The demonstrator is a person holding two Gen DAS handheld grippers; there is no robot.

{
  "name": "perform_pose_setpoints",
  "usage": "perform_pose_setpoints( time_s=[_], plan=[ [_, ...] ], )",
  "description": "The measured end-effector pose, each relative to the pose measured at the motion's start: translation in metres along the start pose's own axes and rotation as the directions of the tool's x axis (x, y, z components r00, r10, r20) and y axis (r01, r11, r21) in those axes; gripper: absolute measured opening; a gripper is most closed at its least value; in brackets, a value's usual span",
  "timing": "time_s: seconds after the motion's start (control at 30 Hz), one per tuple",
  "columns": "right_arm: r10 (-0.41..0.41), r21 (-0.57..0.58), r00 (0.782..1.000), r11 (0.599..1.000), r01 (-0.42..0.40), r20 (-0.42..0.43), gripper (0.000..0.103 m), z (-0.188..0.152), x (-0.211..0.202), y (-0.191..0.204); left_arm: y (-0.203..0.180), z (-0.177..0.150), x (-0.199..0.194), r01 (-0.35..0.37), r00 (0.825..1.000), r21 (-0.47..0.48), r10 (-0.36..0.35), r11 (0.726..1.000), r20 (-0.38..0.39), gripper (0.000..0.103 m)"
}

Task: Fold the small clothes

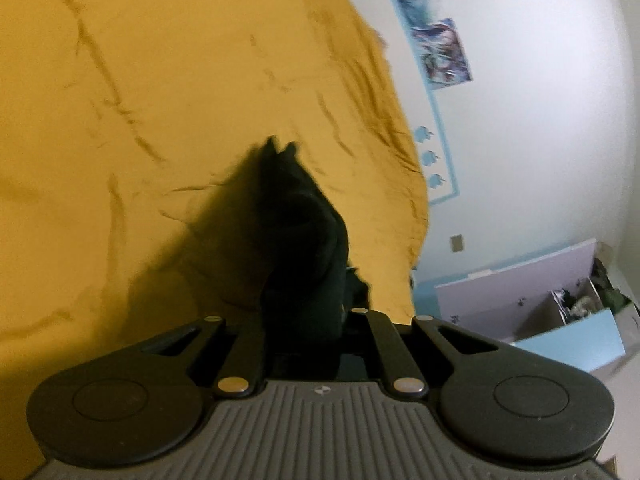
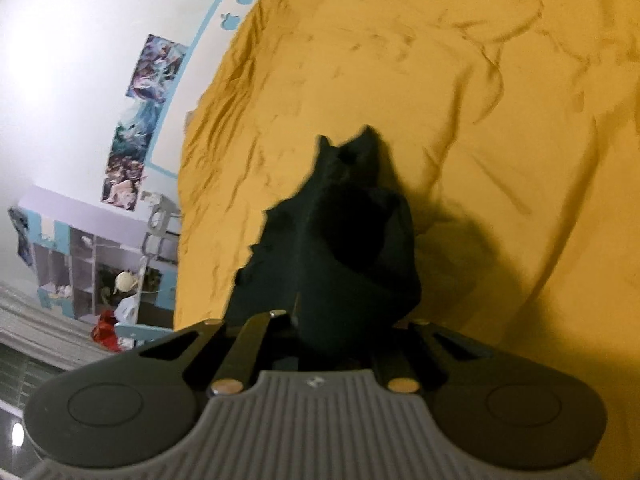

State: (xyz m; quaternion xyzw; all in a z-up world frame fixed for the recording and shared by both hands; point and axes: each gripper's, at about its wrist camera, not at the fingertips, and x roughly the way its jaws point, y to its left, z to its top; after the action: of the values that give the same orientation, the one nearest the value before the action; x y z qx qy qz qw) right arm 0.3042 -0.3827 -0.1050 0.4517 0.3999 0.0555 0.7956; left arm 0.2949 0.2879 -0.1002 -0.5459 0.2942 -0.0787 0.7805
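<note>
A small dark garment point(image 1: 300, 248) hangs bunched from my left gripper point(image 1: 304, 320), which is shut on it above the yellow bedspread point(image 1: 160, 100). In the right wrist view the same dark garment point(image 2: 340, 248) drapes over my right gripper point(image 2: 340, 328), which is shut on it too. The cloth hides the fingertips of both grippers. The garment is lifted off the bed and casts a shadow on the spread point(image 2: 460, 232).
The wrinkled yellow bedspread point(image 2: 440, 80) fills most of both views. Its edge runs along a white wall with posters point(image 1: 436, 40). Lilac and blue shelves point(image 2: 92, 256) with clutter stand past the bed edge, and an open box point(image 1: 580, 312) is on the floor.
</note>
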Motion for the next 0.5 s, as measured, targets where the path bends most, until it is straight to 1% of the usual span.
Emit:
perform_pose_setpoints(
  time_s=[0.1,0.2,0.27,0.4,0.5],
  plan=[
    [0.007,-0.033,1.0,0.999,-0.007,-0.009,0.002,-0.005,-0.029,0.013,-0.015,-0.017,-0.025,0.015,1.0,0.023,-0.014,1.0,-0.019,0.008],
    [0.01,-0.031,1.0,0.999,-0.011,-0.028,0.002,-0.016,-0.064,0.011,-0.015,-0.043,-0.051,0.021,0.999,0.026,-0.02,0.999,-0.045,0.008],
    [0.014,-0.028,0.999,0.999,-0.015,-0.042,0.002,-0.027,-0.09,0.003,-0.009,-0.065,-0.071,0.016,0.998,0.016,-0.015,1.0,-0.061,0.008],
    [0.028,-0.019,0.997,0.999,-0.029,-0.07,0.002,-0.055,-0.142,-0.023,0.013,-0.102,-0.099,0.019,0.996,-0.022,-0.021,1.0,-0.089,0.008],
    [0.044,-0.004,0.997,0.999,-0.045,-0.067,0.002,-0.077,-0.168,-0.052,0.037,-0.122,-0.109,-0.013,0.995,-0.049,0.008,0.999,-0.097,0.008]
  ],
)
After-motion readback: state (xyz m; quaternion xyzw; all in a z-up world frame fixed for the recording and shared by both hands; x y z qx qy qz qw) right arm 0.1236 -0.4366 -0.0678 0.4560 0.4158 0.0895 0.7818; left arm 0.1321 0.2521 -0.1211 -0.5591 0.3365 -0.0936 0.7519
